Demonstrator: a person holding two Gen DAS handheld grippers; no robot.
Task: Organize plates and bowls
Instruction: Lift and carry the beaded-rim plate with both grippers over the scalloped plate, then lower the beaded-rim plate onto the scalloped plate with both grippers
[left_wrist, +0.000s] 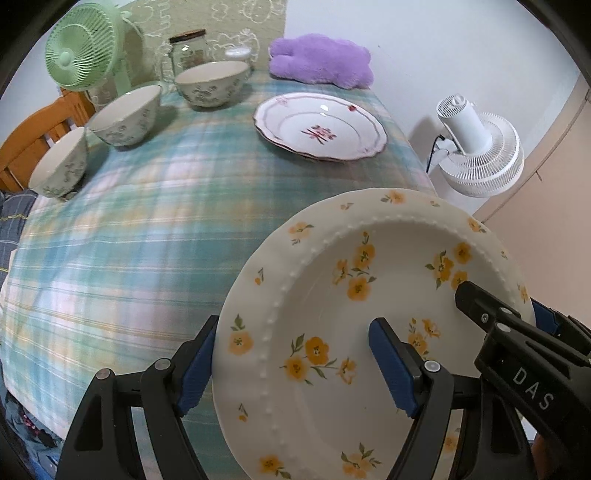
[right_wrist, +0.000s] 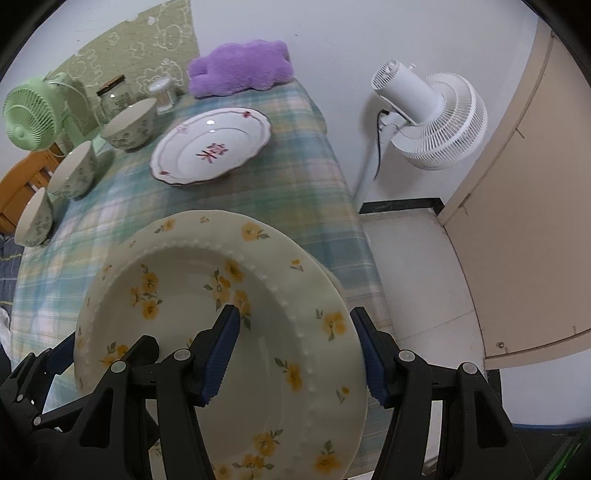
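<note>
A white plate with yellow flowers (left_wrist: 332, 295) (right_wrist: 177, 302) hangs tilted above the plaid-covered table (left_wrist: 147, 229), held from both sides. My left gripper (left_wrist: 293, 367) is shut on its left rim, one pad under the edge and one inside the well. My right gripper (right_wrist: 295, 358) is shut on the opposite rim in the same way; it also shows at the right of the left wrist view (left_wrist: 498, 321). Farther back lies a scalloped plate with pink flowers (left_wrist: 321, 125) (right_wrist: 210, 147). Three floral bowls (left_wrist: 212, 83) (left_wrist: 127, 114) (left_wrist: 59, 162) stand in a row at the left.
A green desk fan (left_wrist: 83, 51), a glass jar (left_wrist: 188, 51) and a purple plush (left_wrist: 321, 61) line the table's far edge. A white floor fan (right_wrist: 432, 110) and a beige door (right_wrist: 524, 206) stand to the right. A wooden chair (left_wrist: 33, 136) is at the left.
</note>
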